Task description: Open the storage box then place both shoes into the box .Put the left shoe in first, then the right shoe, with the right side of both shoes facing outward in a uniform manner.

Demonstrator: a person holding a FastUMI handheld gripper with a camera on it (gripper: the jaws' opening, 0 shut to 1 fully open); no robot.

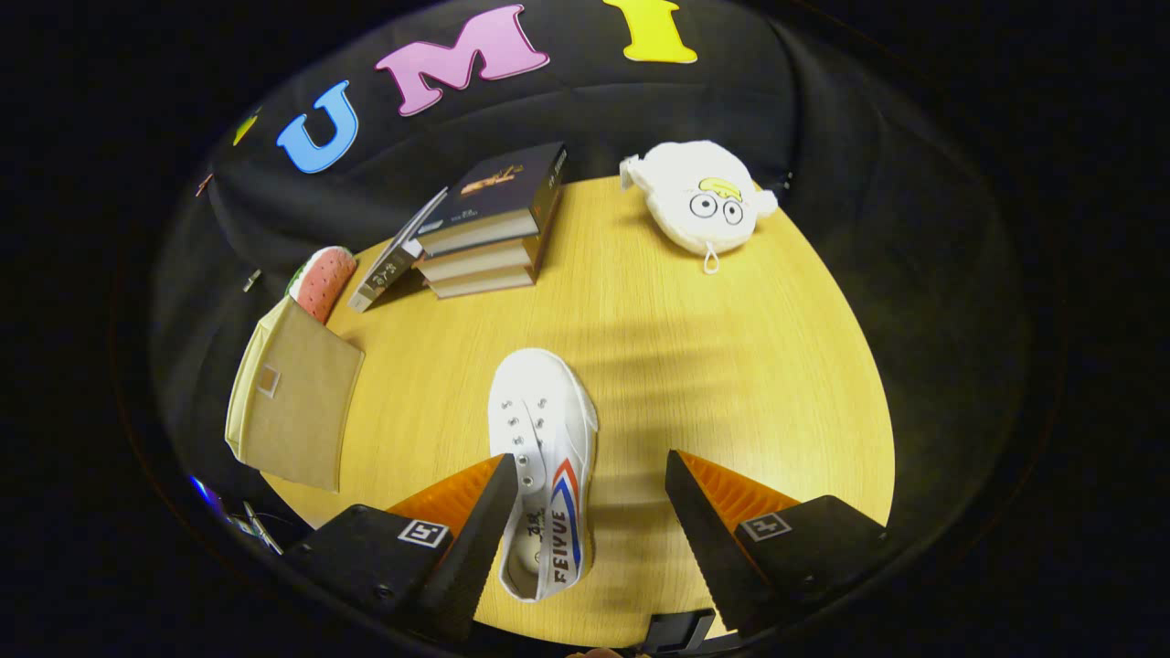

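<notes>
I am holding the gripper [590, 475] over the wooden table [731, 366] with its fingers spread wide, pinching nothing. A white shoe [546, 457] is lying on the table in the lower middle of the frame, between the fingers but hard against the left one, its toe pointing away from me and its red and blue stripes facing the right finger; I cannot tell whether the left finger is actually touching it. Further out, at the left edge of the table, I am seeing a tan storage box [292, 402] with its flap closed, and a red speckled soft thing [322, 279] sticking up behind it. Beyond that, in the upper middle, a stack of books [489, 228] is sitting with another book [393, 256] leaning against it. At the far upper right a white plush toy [699, 206] is lying near the table's back edge.
</notes>
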